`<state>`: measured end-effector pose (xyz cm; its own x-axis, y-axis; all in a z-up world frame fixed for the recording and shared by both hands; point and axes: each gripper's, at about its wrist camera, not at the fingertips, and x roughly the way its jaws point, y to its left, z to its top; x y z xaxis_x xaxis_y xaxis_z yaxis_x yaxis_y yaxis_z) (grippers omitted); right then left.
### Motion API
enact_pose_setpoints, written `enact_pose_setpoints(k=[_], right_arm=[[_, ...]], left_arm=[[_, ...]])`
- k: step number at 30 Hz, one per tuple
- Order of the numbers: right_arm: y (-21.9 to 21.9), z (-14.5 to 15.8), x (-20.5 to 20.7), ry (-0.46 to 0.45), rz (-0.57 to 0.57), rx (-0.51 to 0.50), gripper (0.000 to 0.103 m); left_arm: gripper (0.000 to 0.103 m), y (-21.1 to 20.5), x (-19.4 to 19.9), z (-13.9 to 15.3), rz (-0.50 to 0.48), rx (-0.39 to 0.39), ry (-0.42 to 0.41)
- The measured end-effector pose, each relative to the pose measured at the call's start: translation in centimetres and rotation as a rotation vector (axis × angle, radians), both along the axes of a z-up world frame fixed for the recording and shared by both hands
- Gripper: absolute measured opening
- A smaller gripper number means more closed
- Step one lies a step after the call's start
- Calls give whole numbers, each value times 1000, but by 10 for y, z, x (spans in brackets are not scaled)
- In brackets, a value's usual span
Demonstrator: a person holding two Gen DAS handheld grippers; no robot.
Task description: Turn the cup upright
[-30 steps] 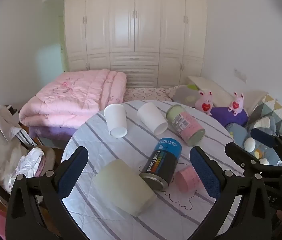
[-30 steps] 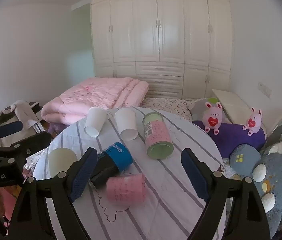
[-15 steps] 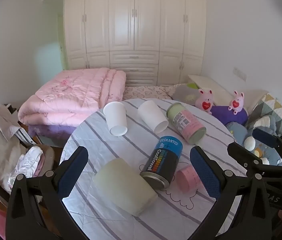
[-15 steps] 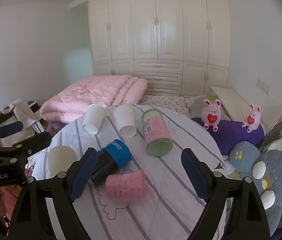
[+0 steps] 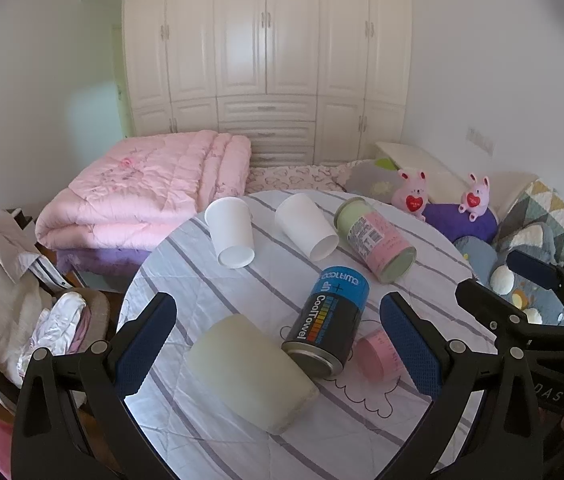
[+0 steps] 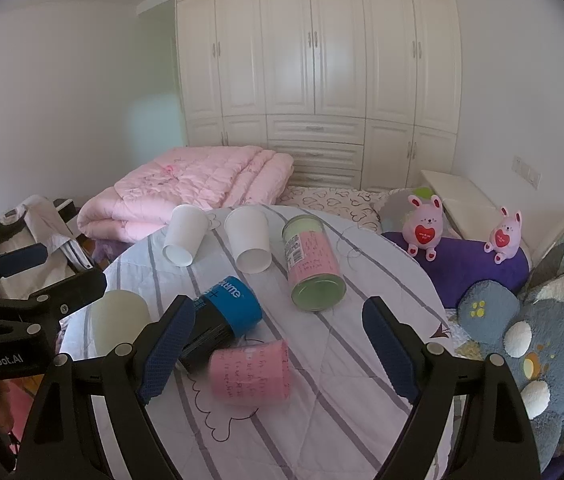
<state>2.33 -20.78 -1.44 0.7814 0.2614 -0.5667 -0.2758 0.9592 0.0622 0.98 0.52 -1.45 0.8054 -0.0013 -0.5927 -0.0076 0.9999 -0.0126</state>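
Six containers lie tipped on the round table (image 5: 186,264). From my left gripper (image 5: 278,336), spread wide and holding nothing, I see the pale frosted cup (image 5: 252,372) at 6 o'clock, the CoolTowel can (image 5: 327,320) beside it, touching. My right gripper (image 6: 278,344), also wide and empty, frames the pink cup (image 6: 250,372) on its side at 6 o'clock.

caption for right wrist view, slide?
Open right gripper above the pink cup lying sideways among five other tipped containers.
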Motion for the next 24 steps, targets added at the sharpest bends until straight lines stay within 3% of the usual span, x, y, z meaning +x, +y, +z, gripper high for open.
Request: enact_pose_setpoints(k=[24], right_arm=[[5, -6, 12, 35, 0, -12, 87]], left_arm=[[103, -7, 7, -4, -12, 0, 24]])
